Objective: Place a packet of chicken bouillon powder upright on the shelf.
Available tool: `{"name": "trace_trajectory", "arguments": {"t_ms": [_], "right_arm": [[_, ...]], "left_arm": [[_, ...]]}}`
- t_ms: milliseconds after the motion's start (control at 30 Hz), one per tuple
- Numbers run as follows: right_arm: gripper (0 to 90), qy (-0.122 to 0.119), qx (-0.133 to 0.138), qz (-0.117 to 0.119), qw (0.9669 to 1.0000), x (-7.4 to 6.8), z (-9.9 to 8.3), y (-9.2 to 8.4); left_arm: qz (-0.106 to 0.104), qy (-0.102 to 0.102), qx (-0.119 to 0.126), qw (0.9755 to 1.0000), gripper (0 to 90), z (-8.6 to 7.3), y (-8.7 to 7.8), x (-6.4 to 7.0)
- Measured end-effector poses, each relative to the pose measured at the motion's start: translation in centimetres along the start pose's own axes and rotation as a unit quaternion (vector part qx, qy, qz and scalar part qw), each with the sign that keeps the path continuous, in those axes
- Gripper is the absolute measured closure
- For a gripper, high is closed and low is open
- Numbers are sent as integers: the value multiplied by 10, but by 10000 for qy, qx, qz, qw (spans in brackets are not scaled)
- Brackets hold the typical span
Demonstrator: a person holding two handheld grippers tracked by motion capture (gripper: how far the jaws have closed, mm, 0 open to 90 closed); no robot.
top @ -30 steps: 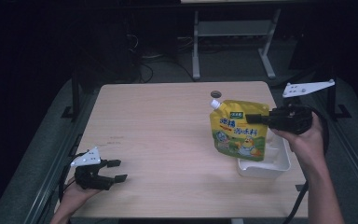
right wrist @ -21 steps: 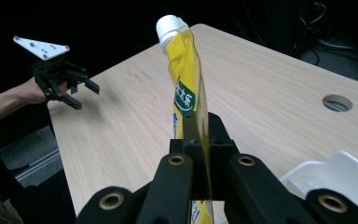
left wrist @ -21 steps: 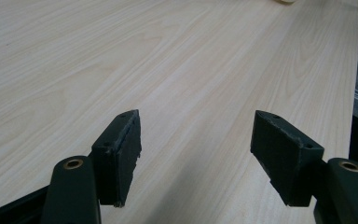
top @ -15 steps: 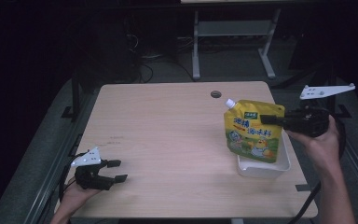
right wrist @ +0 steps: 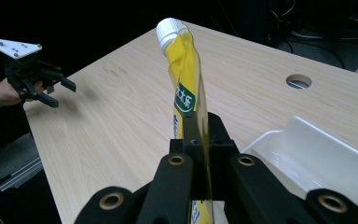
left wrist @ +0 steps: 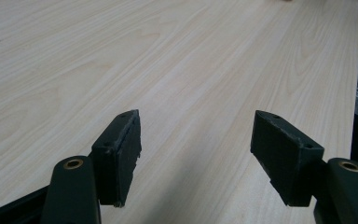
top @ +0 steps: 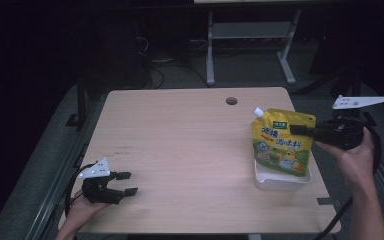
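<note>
A: Dark room, pale wooden table (top: 190,150) with a round cable hole (top: 231,101) at 12 o'clock.

B: Right gripper (top: 300,131) at 3 o'clock, jaws clamped on the edge of the yellow printed spout pouch with a white cap (top: 281,145). It hangs upright over the shallow white plastic tray (top: 280,181).

A: Left gripper (top: 125,183)?

B: At 8 o'clock, jaws wide, nothing between them.

A: Risks?

B: Thin edge pinch; the soft pouch may slip, or fold and topple past the tray's low rim.
</note>
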State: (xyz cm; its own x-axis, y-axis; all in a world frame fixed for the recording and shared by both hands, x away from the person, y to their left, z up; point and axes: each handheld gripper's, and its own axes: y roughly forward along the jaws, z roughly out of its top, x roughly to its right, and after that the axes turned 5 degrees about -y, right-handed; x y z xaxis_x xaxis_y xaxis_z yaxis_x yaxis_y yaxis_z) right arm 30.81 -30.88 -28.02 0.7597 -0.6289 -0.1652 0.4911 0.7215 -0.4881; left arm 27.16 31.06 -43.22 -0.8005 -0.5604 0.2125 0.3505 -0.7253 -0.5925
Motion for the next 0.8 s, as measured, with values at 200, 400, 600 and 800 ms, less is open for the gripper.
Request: {"name": "trace_trajectory", "arguments": {"t_ms": [200,400,600,800], "right_arm": [[896,74,-1,-40,10000,5,-5,1],[896,135,-27,-73,9999,10,-11,4],[895,194,-44,-85,9998,12,-17,8],[894,250,-68,-86,9996,14,-21,11]], "left_arm": [[-6,4,-8,10000,328,0,1,0],[-7,-1,-19,10000,328,0,1,0],[-9,-3,-28,10000,327,0,1,0],[-6,-9,-17,10000,328,0,1,0]]}}
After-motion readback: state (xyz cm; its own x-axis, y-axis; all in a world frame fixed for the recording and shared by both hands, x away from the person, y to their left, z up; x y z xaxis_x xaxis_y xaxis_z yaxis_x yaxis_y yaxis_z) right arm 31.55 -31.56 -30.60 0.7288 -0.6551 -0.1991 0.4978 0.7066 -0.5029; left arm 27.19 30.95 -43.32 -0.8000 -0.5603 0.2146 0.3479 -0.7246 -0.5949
